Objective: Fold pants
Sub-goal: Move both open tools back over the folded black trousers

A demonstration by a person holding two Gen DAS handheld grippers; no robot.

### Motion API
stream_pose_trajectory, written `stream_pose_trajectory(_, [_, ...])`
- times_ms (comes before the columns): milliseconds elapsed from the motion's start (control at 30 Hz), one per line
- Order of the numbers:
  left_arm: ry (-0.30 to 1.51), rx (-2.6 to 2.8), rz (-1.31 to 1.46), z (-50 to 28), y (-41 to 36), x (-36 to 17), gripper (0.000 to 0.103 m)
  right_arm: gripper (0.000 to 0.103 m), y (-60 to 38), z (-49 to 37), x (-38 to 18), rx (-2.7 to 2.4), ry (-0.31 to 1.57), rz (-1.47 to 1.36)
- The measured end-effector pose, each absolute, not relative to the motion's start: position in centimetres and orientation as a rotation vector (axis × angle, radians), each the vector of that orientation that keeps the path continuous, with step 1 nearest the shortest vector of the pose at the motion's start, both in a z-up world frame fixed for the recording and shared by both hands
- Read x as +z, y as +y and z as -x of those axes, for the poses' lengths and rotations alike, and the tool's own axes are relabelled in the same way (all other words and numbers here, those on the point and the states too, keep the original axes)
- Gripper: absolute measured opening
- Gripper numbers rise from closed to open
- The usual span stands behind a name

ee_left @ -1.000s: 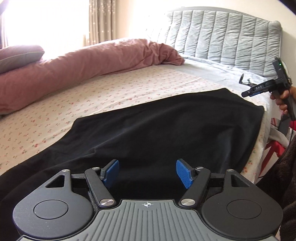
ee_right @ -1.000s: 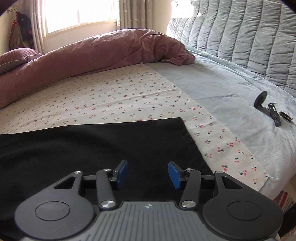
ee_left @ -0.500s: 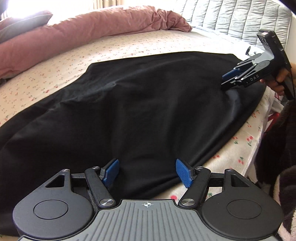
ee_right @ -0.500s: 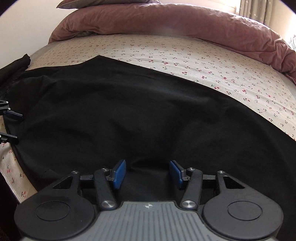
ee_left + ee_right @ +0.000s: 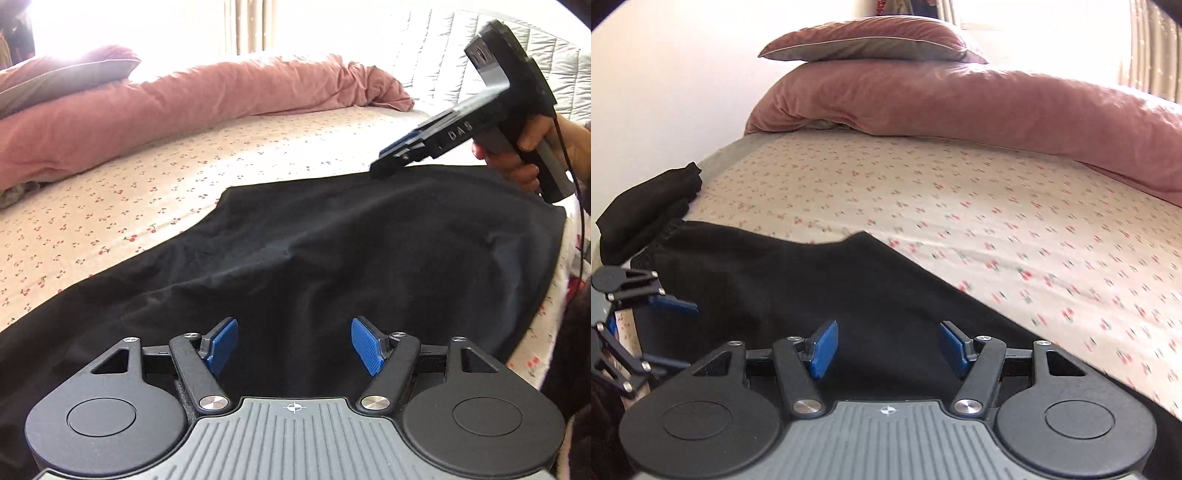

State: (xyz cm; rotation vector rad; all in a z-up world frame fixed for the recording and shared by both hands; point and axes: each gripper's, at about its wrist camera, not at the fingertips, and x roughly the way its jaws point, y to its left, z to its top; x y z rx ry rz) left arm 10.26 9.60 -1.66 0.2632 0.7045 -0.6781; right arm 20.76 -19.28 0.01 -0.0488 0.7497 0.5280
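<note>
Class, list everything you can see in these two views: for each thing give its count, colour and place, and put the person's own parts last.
pants: one, black, spread flat along the bed's near side
folded dark garment: one, black, bed corner beyond the waistband
sheet: one, cream with red cherries, covering the bed
duvet: one, pink, bunched along the far side
pillow: one, mauve and grey, on the duvet
headboard: one, grey quilted, behind the bed
left gripper: blue fingers apart, over the pants
right gripper: blue fingers apart, just been opening, nothing between
hand: one, holding the right gripper
</note>
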Motion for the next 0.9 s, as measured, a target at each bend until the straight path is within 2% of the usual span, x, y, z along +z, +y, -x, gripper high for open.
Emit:
stream_pose_trajectory(100, [0.762, -0.671, -0.314, -11.0, 9.4, -3.4, 0.069, 0.061, -16.2, -25.1, -0.6, 0.553, 0.770, 0.031])
stream_pose_trajectory(333, [0.744, -0.737, -0.364, -9.3, 10.4, -4.2, 0.069, 0.059, -12.0, -31.2, -2.9, 0.569, 0.819, 0.008])
stream_pose_trajectory(400, [0.743, -0.745, -0.358, -9.4, 10.5, -4.2, 0.070, 0.053, -11.2, -32.1, -3.6, 0.584, 0.844, -0.001])
stream_pose_trajectory(500, [0.740, -0.754, -0.357, -9.6, 10.6, -4.2, 0.070, 0.032, -9.5, -32.1, -4.5, 0.627, 0.854, 0.048])
stream_pose_trajectory(533, [0.738, -0.755, -0.360, -9.6, 10.5, -4.2, 0.070, 0.018, -9.3, -31.9, -4.6, 0.637, 0.840, 0.064])
stream_pose_trajectory(567, [0.736, -0.755, -0.363, -9.6, 10.5, -4.2, 0.069, 0.008, -9.2, -31.9, -4.6, 0.634, 0.828, 0.075])
stream_pose_trajectory(600, [0.734, -0.753, -0.365, -9.6, 10.6, -4.2, 0.069, 0.004, -9.2, -31.8, -4.6, 0.626, 0.811, 0.084])
stream_pose_trajectory(767, [0.720, -0.760, -0.369, -8.4, 11.2, -4.1, 0.069, 0.001, -8.7, -29.8, -4.5, 0.554, 0.647, 0.166])
stream_pose_trajectory(900, [0.721, -0.759, -0.374, -8.6, 11.1, -4.2, 0.069, 0.001, -8.1, -30.5, -6.0, 0.509, 0.649, 0.189])
